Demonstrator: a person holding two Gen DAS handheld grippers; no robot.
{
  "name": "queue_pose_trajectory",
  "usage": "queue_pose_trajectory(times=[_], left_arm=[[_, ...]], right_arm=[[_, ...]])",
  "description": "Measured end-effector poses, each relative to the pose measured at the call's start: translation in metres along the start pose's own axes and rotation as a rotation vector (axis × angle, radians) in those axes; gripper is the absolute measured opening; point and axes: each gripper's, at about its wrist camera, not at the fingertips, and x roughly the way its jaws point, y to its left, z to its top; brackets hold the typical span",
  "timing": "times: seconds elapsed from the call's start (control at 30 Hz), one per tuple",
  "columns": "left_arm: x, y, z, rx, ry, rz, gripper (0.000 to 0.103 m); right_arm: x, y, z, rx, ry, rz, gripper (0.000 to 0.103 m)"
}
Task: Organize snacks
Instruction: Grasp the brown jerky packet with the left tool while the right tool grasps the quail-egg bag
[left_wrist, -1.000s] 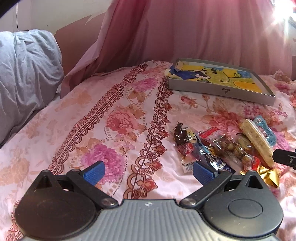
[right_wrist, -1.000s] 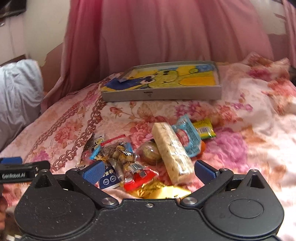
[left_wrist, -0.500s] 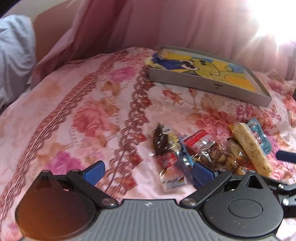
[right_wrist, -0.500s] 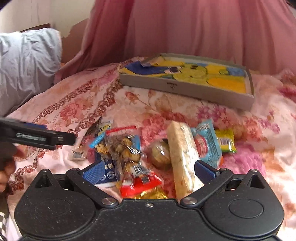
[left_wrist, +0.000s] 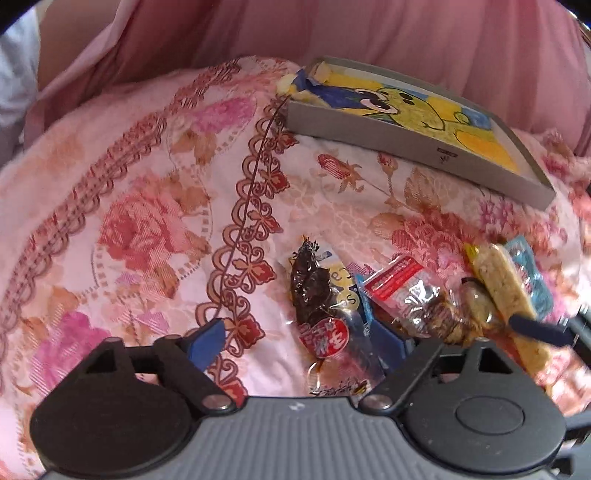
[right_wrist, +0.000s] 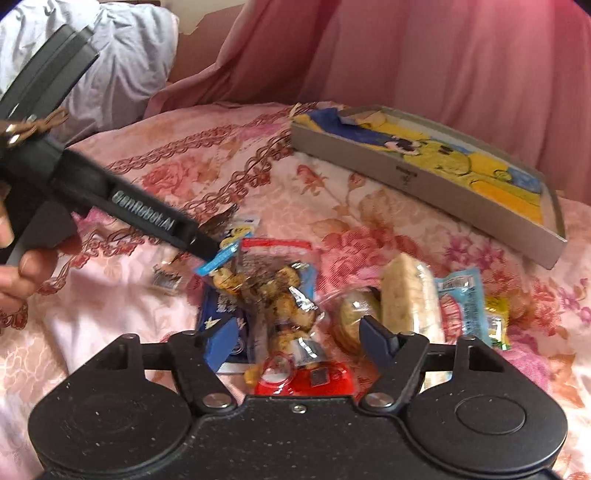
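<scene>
A pile of snack packets lies on the flowered bedspread. In the left wrist view my left gripper (left_wrist: 299, 341) is open low over a dark brown packet (left_wrist: 310, 288) with a red round label (left_wrist: 325, 338). A clear packet with a red header (left_wrist: 402, 288) and a pale rice bar (left_wrist: 506, 291) lie to its right. In the right wrist view my right gripper (right_wrist: 299, 338) is open just above the clear packet of brown pieces (right_wrist: 277, 295). The rice bar (right_wrist: 406, 295) and a blue packet (right_wrist: 461, 299) lie to the right. The left gripper (right_wrist: 140, 218) reaches in from the left.
A shallow grey box (right_wrist: 402, 177) with a yellow cartoon lining sits behind the pile, also seen as the grey box (left_wrist: 413, 147). A pink curtain (right_wrist: 443, 55) hangs behind the bed and a grey pillow (right_wrist: 122, 62) lies far left. A hand (right_wrist: 22, 273) holds the left gripper.
Both grippers have come forward and down over the snack pile. The left gripper now straddles the dark packet and its fingertip reaches the pile in the right wrist view.
</scene>
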Motion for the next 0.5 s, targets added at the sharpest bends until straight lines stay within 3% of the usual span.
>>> queue_pose_trajectory(times=[0.2,0.5], left_arm=[[0.012,0.016,0.004,-0.127,0.023,-0.071,0.061],[0.014,0.020,-0.003,-0.143,0.024,-0.076,0.054]], right_arm=[[0.008,0.003,-0.004,0.003,0.047,-0.002,0.057],[0.015,0.003,-0.004,0.019,0.052,0.004,0.054]])
